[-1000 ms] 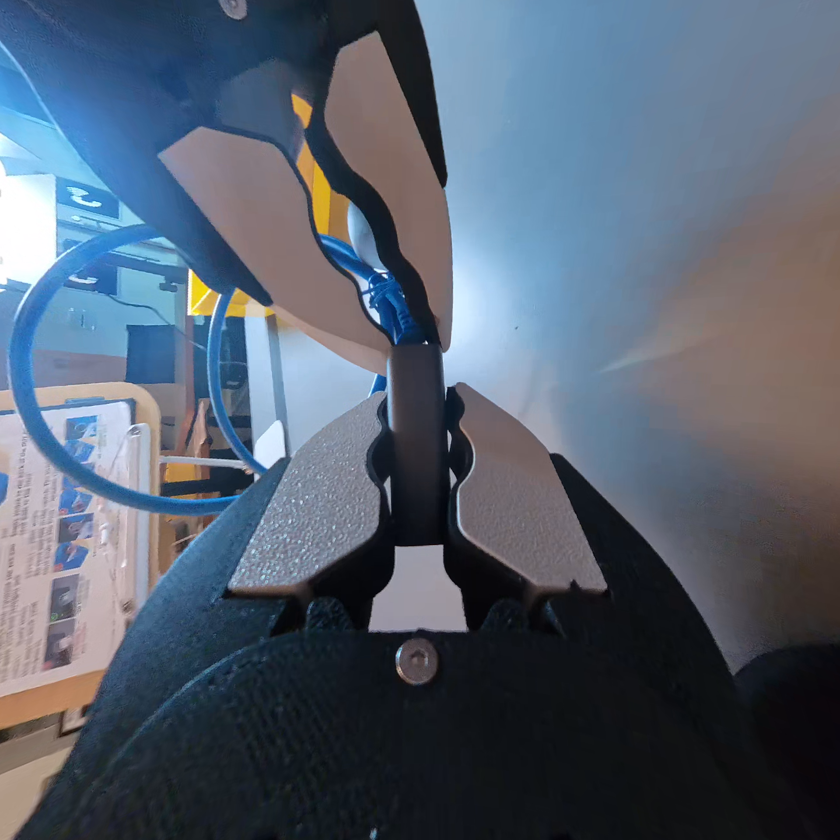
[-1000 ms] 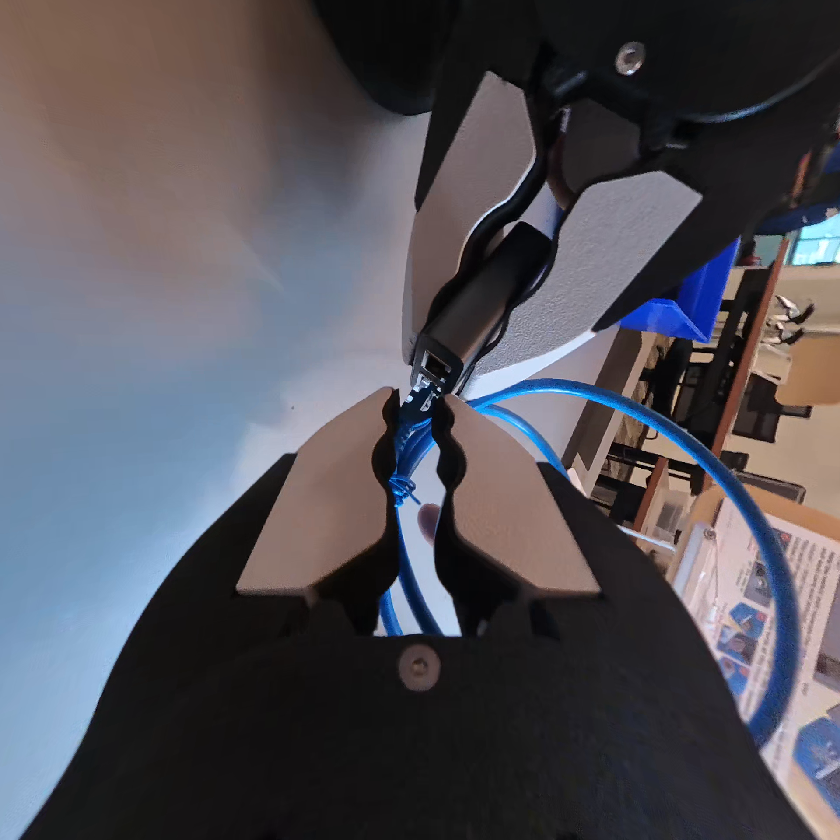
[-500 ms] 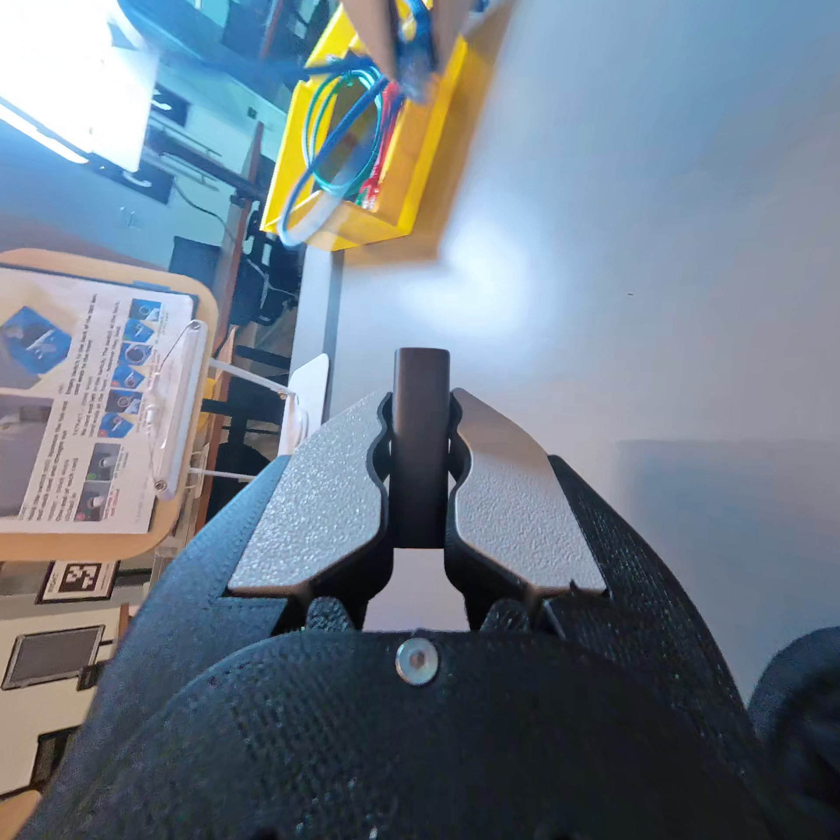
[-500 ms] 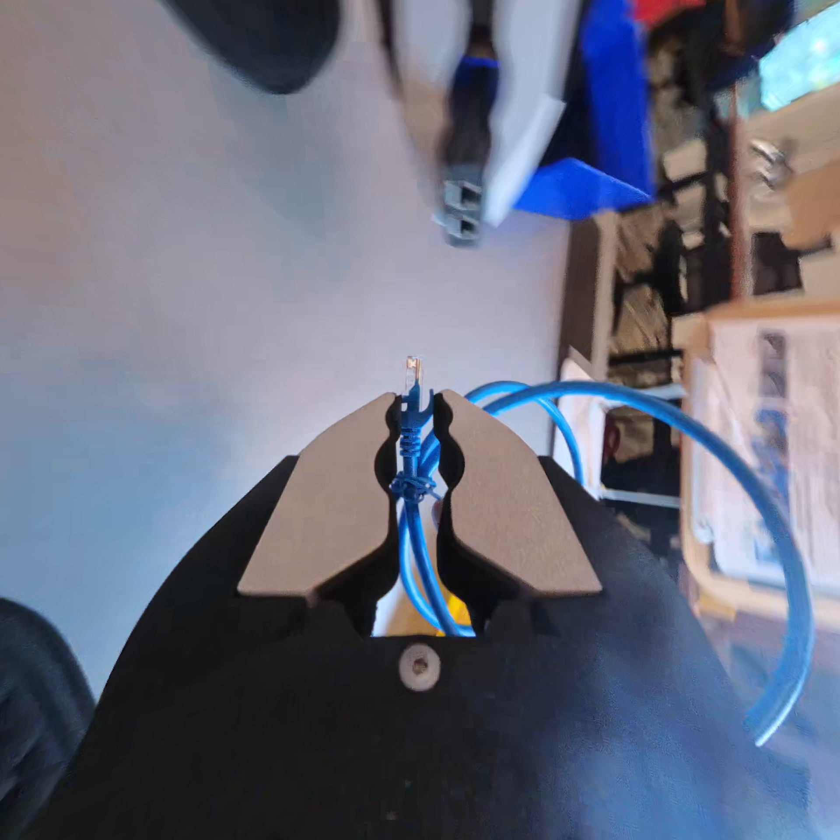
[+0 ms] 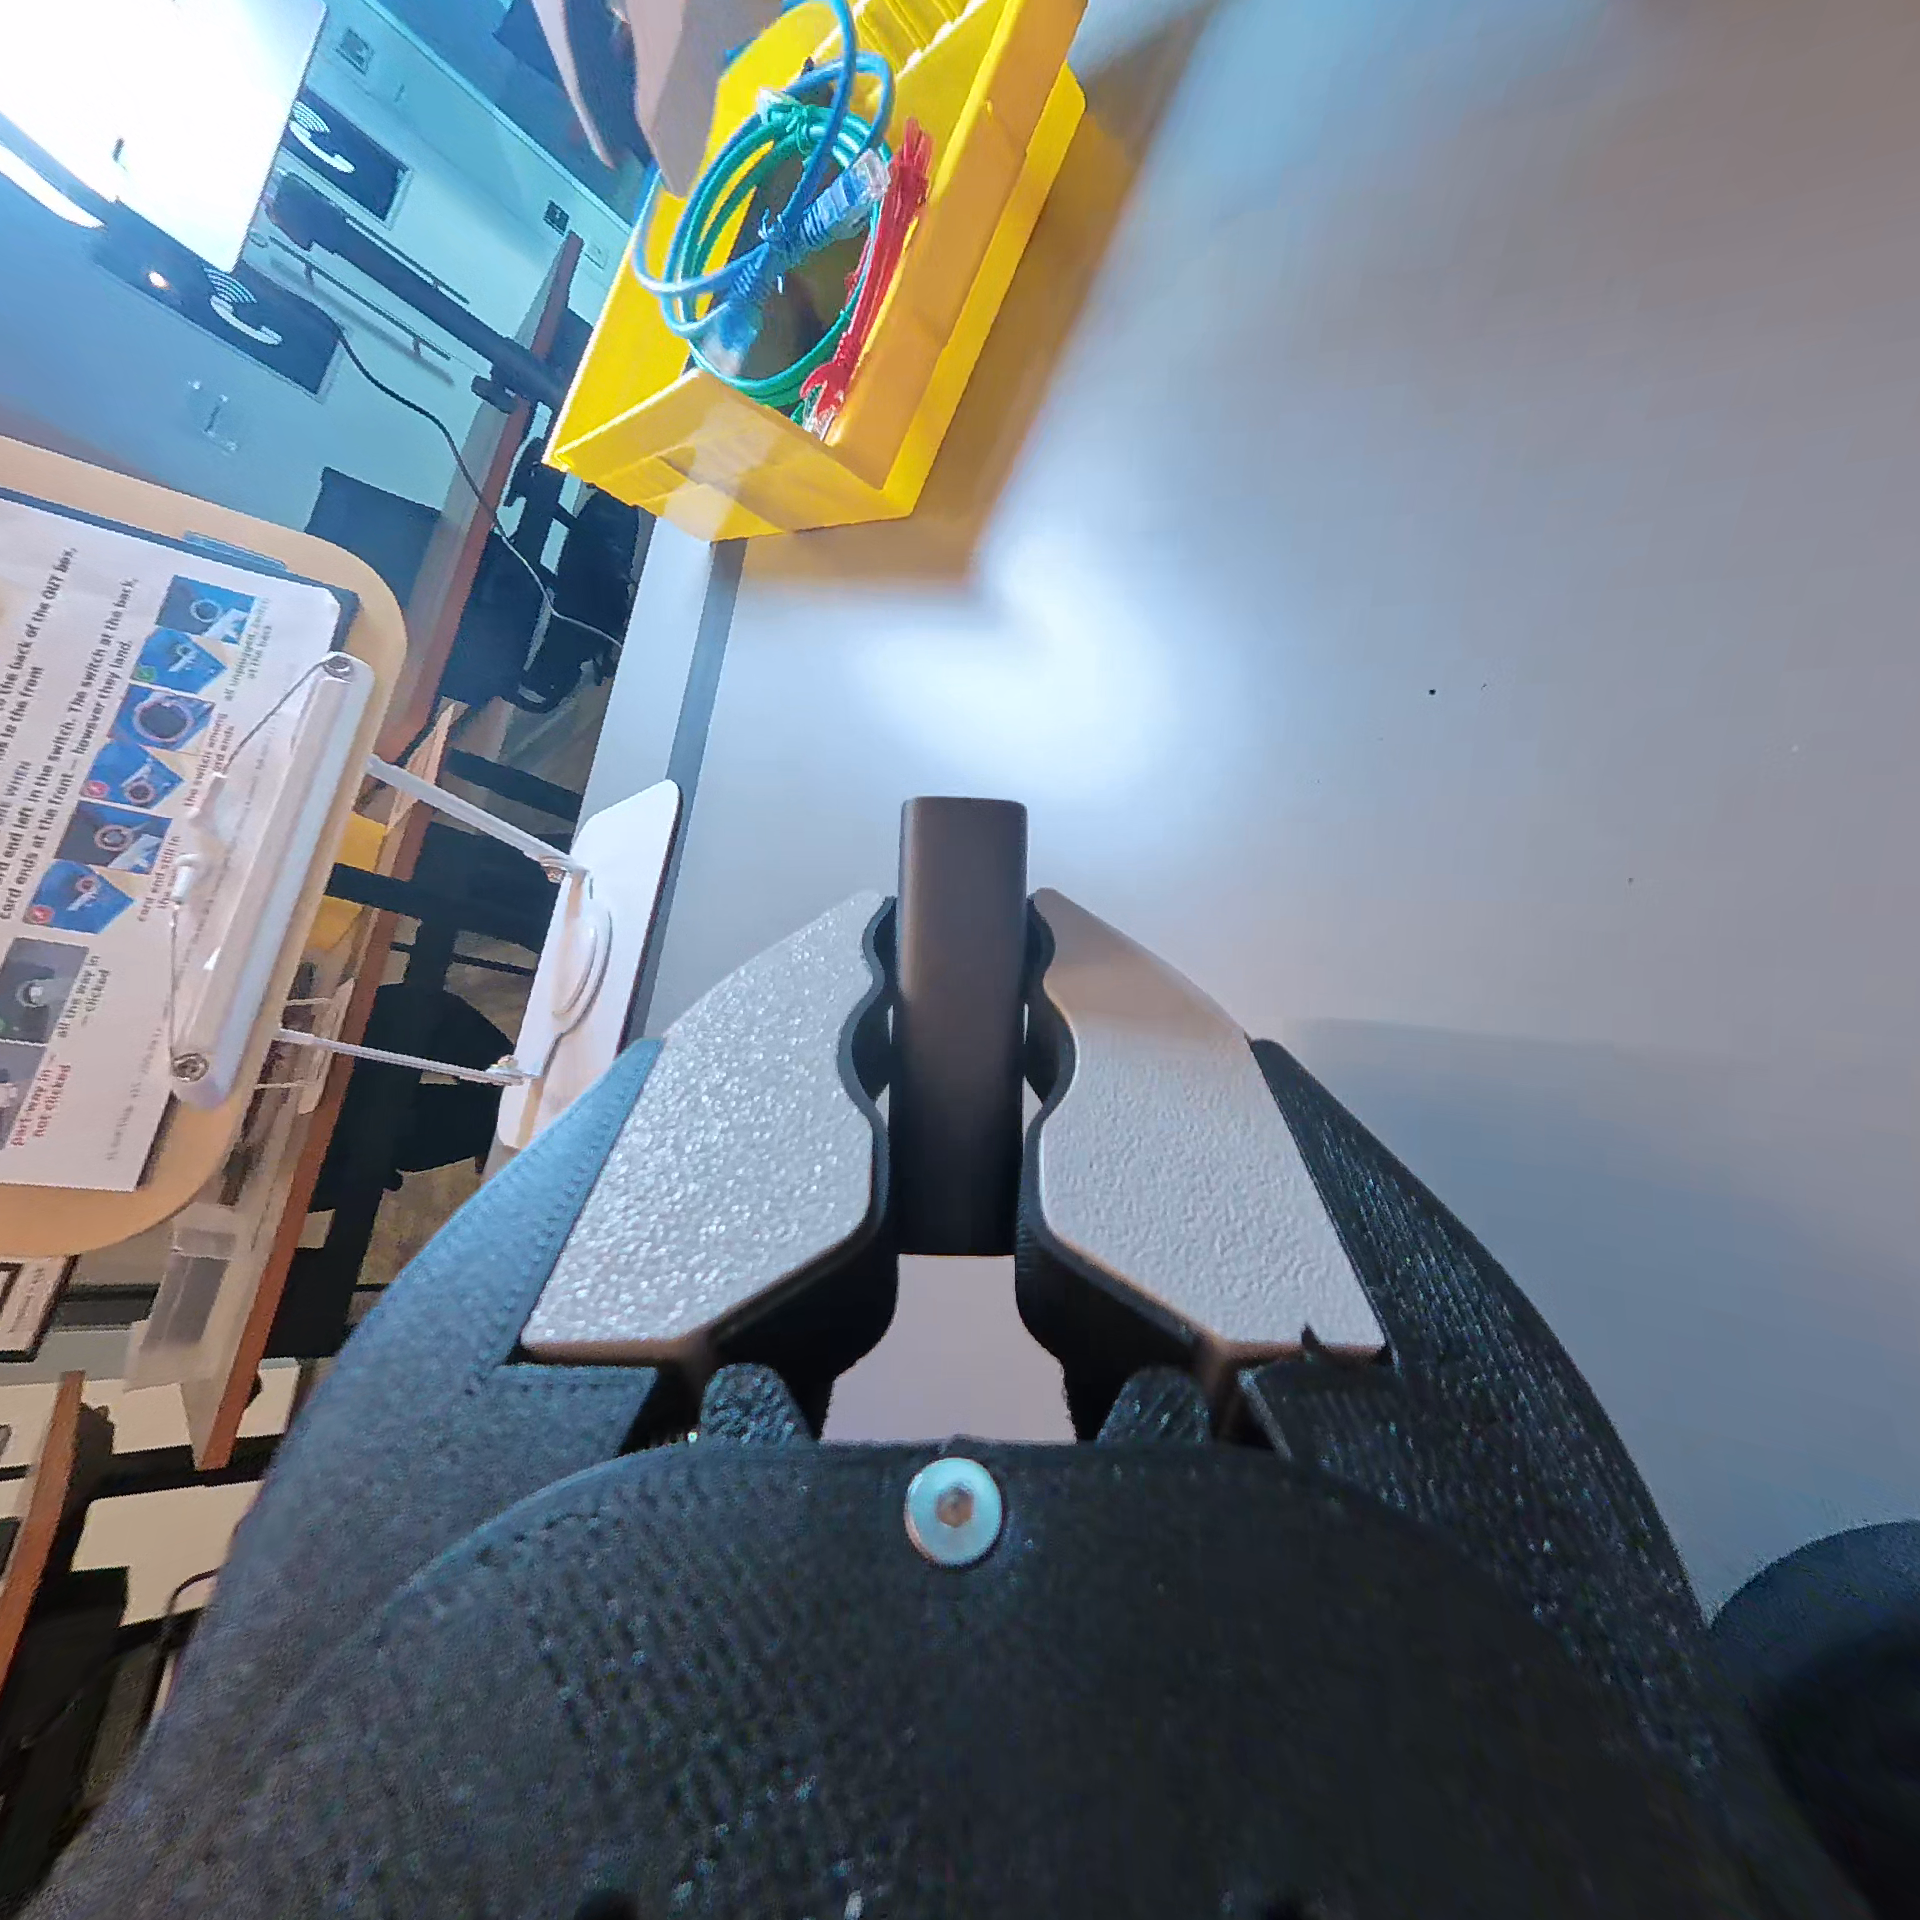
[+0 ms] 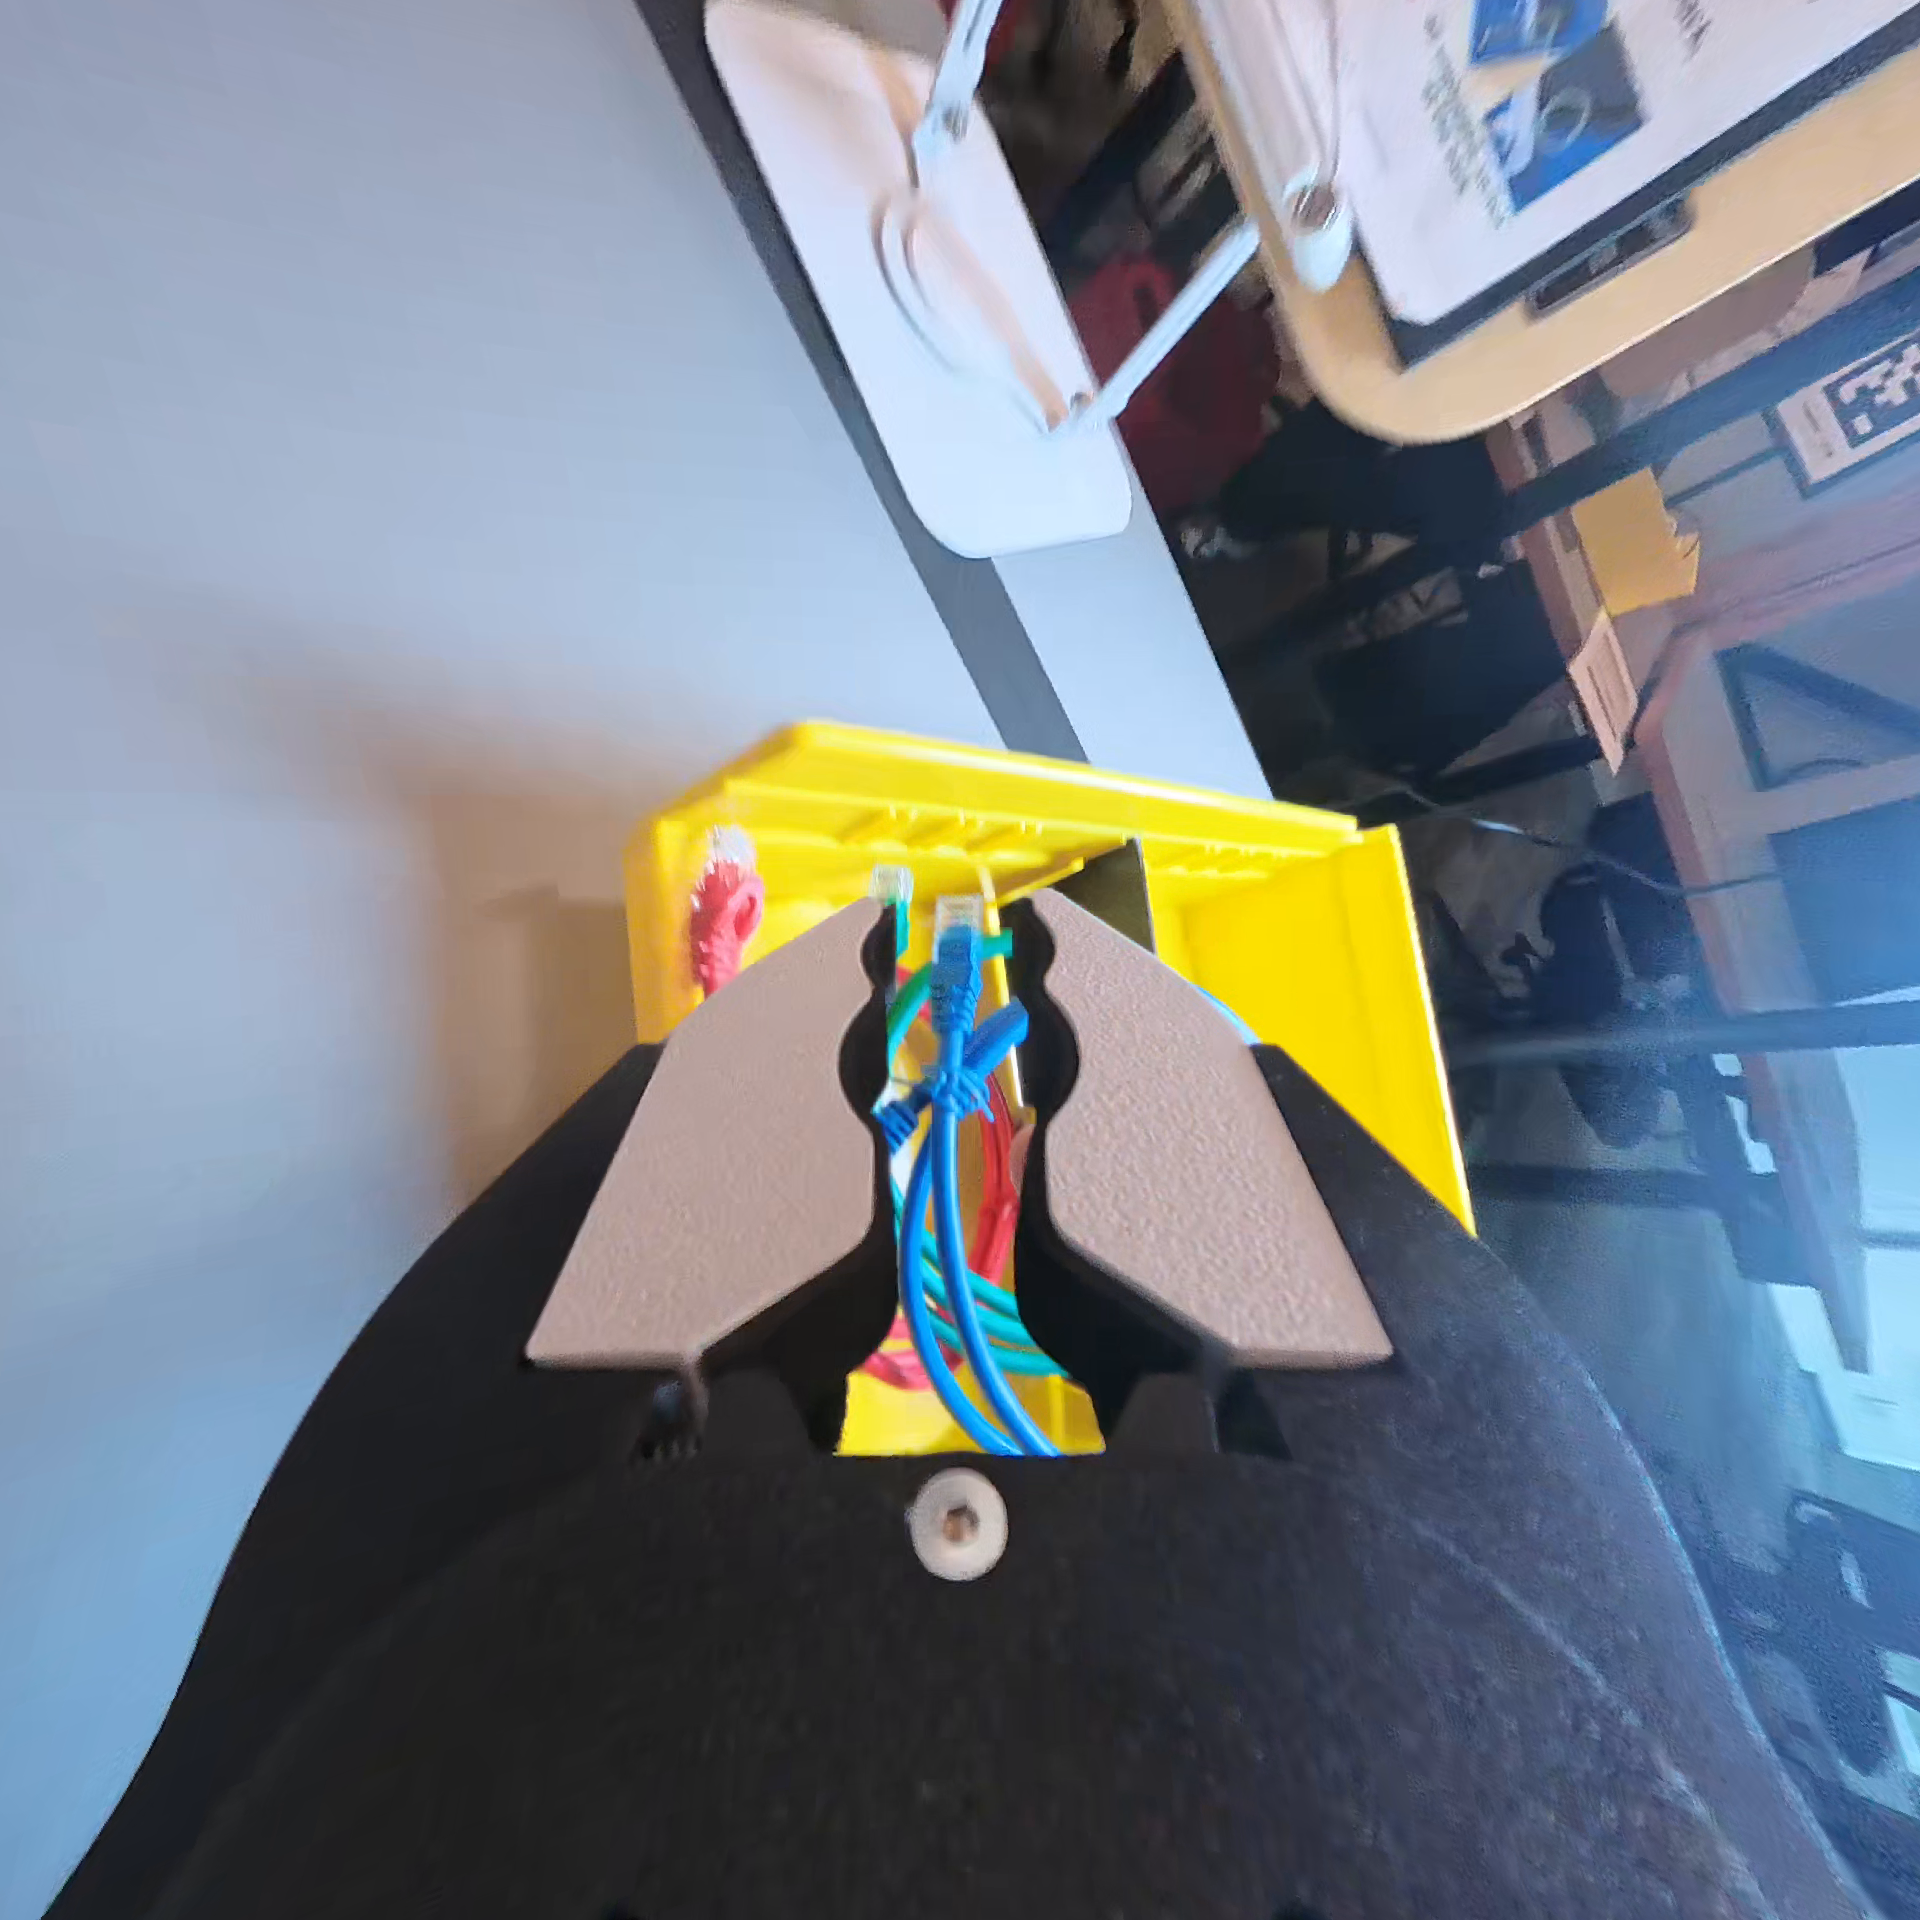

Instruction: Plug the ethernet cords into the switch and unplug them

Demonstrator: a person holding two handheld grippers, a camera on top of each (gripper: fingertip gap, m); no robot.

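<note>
My left gripper [image 5: 961, 904] is shut on the small dark switch [image 5: 961, 1039], held above the pale table [image 5: 1455, 520]. A yellow bin [image 5: 935, 343] sits at the table's far edge with blue [image 5: 748, 281], green [image 5: 727, 187] and red cords [image 5: 883, 260] coiled in it. My right gripper [image 6: 951, 914] hovers right over that bin [image 6: 1299, 987] with its jaws apart. The blue cord [image 6: 951, 997] lies loose in the bin below the gap, beside the green [image 6: 904, 1008] and red cords [image 6: 722, 925]. The right gripper's fingers [image 5: 665, 94] show above the bin in the left wrist view.
A white stand base [image 6: 935, 260] sits at the table's edge and carries a clipboard with an instruction sheet [image 5: 125, 831]. Beyond the edge are shelves, cables and boxes. The grippers' ends are close to 30 cm from one another.
The blue cord's plug came out of the switch and the grippers moved apart. My right gripper carried the cord to the yellow bin and opened, leaving it there. The left still grips the switch.
</note>
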